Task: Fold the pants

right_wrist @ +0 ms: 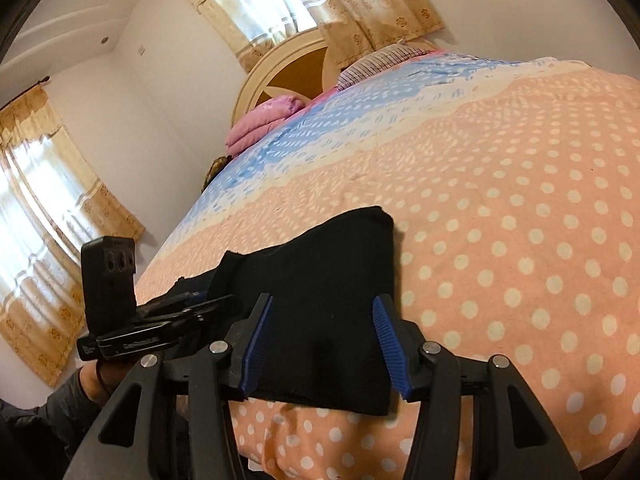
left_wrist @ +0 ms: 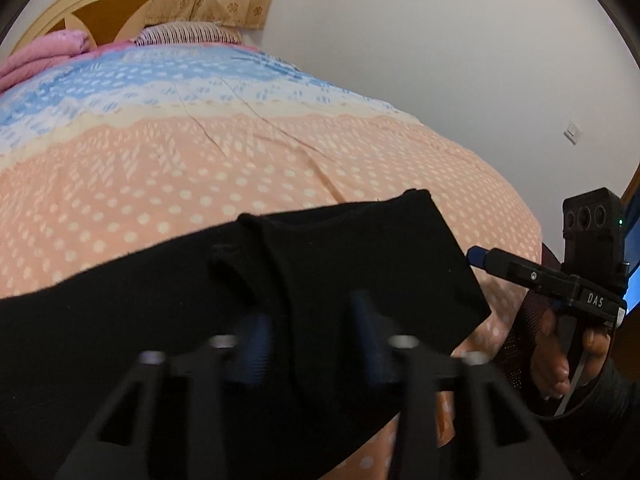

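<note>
The left gripper (left_wrist: 308,344) is seen closest in the left wrist view, blurred, with its two blue-padded fingers (left_wrist: 256,348) lying low over the black pants (left_wrist: 280,280). Black cloth is lying between the jaws and under them, but whether the pads are pressing on it cannot be told through the blur. The pants are lying spread on the bed (left_wrist: 160,168), on the peach, white-dotted part of the cover, near the bed's closest edge; their squared end is pointing toward the far headboard (left_wrist: 80,12), and a fold ridge is running across the cloth.

In the right wrist view the right gripper (right_wrist: 324,340) is being held over the same end of the pants (right_wrist: 320,272). Its jaws are standing apart, one blue pad (right_wrist: 256,344) on each side of the folded black strip, and no pressing on the cloth is being shown.

Each gripper is also being caught from the side by the other camera: the right gripper just beside the pants' right edge, gripped by a hand (left_wrist: 560,360), the left gripper at the pants' left side. A pink folded blanket (right_wrist: 260,124) and a striped pillow (right_wrist: 376,64) are lying at the head of the bed, well apart from the pants.
</note>
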